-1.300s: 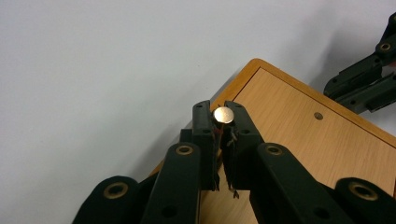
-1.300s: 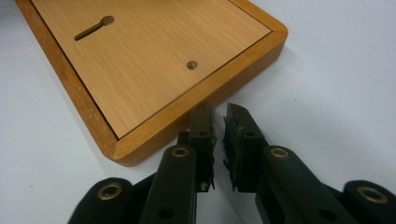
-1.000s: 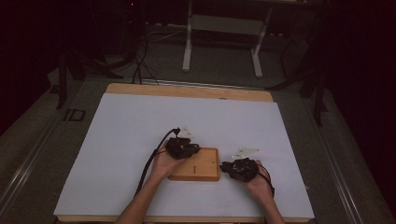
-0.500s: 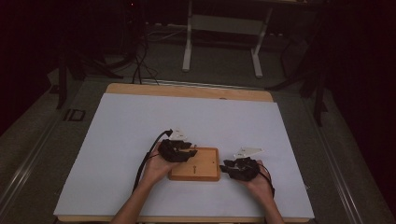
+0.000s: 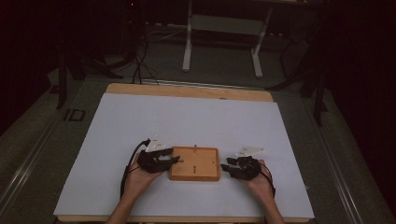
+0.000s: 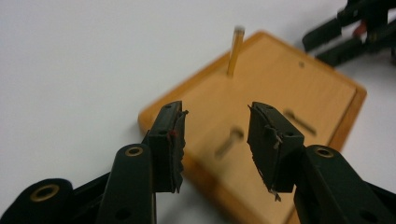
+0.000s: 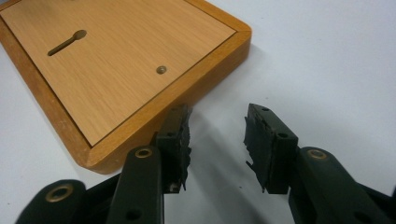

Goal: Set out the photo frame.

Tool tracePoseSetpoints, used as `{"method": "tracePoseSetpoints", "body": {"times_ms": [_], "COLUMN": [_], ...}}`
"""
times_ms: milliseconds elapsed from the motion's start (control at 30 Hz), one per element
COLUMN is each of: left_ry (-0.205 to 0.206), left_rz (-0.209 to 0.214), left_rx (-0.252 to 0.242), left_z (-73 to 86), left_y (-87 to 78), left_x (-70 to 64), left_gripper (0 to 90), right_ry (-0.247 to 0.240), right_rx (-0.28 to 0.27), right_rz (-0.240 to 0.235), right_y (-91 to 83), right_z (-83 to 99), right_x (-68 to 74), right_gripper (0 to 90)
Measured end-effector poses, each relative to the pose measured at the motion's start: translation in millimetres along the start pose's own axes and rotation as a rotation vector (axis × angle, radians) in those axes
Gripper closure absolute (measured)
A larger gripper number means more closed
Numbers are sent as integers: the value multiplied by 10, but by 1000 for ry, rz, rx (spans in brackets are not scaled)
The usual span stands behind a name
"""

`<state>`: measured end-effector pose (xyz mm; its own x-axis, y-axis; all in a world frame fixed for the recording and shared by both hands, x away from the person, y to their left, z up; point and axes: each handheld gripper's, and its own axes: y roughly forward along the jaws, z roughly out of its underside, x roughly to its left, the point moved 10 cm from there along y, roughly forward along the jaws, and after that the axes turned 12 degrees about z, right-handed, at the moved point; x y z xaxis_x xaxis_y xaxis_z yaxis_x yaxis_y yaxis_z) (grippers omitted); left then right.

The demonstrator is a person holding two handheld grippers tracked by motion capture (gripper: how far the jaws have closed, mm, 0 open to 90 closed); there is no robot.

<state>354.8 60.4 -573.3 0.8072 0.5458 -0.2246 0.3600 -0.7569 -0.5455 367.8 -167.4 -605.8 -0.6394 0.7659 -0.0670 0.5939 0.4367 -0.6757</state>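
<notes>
Flat wooden board (image 5: 194, 164) (one upright peg (image 6: 235, 45))

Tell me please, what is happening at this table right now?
A person holds a two-jaw tool in each hand over a white table. Between them lies a wooden board with one thin peg standing upright near its edge. The left tool, open, hovers over the board near a second peg lying flat on it. The right tool, also open and empty, sits just beside the board's corner.

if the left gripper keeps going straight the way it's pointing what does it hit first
Probably the short peg lying on the wooden board, which sits between the open jaws of the left gripper. The upright peg stands farther on; depth is blurry.
</notes>
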Motion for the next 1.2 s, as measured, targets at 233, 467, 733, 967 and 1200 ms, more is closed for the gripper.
{"method": "tracePoseSetpoints", "body": {"times_ms": [233, 467, 733, 967, 1200], "left_ry": [-33, -39, -52, -68, -55], "left_rz": [5, -31, -32, -9, -26], "left_rx": [13, 14, -10, -15, -7], "left_z": [198, 220, 214, 215, 210], "left_y": [-129, -161, -209, -205, -194], "left_x": [-18, 55, 93, 99, 90], "left_gripper": [584, 597, 641, 639, 615], "right_ry": [9, 8, 17, -44, -83], "right_rx": [-21, -36, -80, -92, -110], "right_rz": [16, 25, 28, 8, -30], "right_y": [-32, -49, -52, -40, 27], "right_z": [-37, -67, -239, -370, -564], "right_x": [-37, -36, -102, -15, 105], "right_gripper": [593, 593, 595, 599, 632]}}
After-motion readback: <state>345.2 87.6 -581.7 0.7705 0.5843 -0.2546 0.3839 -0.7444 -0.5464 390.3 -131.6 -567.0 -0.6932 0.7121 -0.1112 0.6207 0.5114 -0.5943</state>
